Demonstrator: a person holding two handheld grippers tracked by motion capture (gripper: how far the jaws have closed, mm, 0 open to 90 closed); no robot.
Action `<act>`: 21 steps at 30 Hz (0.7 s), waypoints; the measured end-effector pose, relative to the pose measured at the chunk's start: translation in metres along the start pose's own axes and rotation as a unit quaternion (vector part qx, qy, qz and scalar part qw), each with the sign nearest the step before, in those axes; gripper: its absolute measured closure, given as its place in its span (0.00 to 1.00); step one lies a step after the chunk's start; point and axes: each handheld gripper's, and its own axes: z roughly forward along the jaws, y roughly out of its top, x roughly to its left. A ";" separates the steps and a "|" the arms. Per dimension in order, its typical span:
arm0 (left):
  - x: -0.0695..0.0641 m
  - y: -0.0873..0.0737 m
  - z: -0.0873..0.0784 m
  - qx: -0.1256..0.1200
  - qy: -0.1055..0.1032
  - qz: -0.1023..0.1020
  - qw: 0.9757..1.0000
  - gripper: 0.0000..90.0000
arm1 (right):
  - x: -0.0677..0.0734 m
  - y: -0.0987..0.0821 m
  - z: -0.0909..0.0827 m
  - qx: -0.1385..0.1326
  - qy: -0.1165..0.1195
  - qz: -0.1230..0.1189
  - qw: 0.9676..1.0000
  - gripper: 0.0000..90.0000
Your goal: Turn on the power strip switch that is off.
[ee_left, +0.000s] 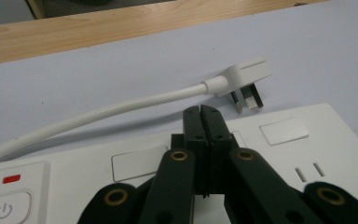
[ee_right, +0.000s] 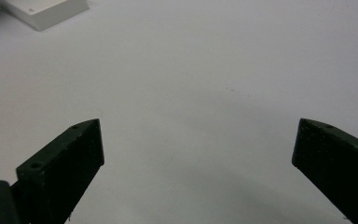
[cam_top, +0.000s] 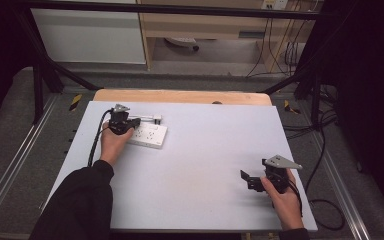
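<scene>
Plainly white power strip (ee_left: 279,154), red-marked switch (ee_left: 11,178)

The person's left forearm, in a black sleeve (cam_top: 80,200), comes in from the bottom left of the high view and reaches forward and slightly right, the bare left hand (cam_top: 114,142) wrapped around the body of the left gripper (cam_top: 136,121). That gripper points to the right and a little away from the person, held low, its two black jaws pressed flat together with nothing between them in the left gripper view (ee_left: 200,114). The right hand (cam_top: 286,200) enters at the bottom right, wrist bare, and holds the right gripper (cam_top: 245,179) pointing left, low over the surface. Its jaws stand wide apart and hold nothing (ee_right: 196,154).
</scene>
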 end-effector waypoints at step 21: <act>0.001 -0.001 0.000 -0.005 -0.001 0.003 1.000 1.00 | 0.000 0.000 0.001 0.002 0.001 0.000 1.000 0.03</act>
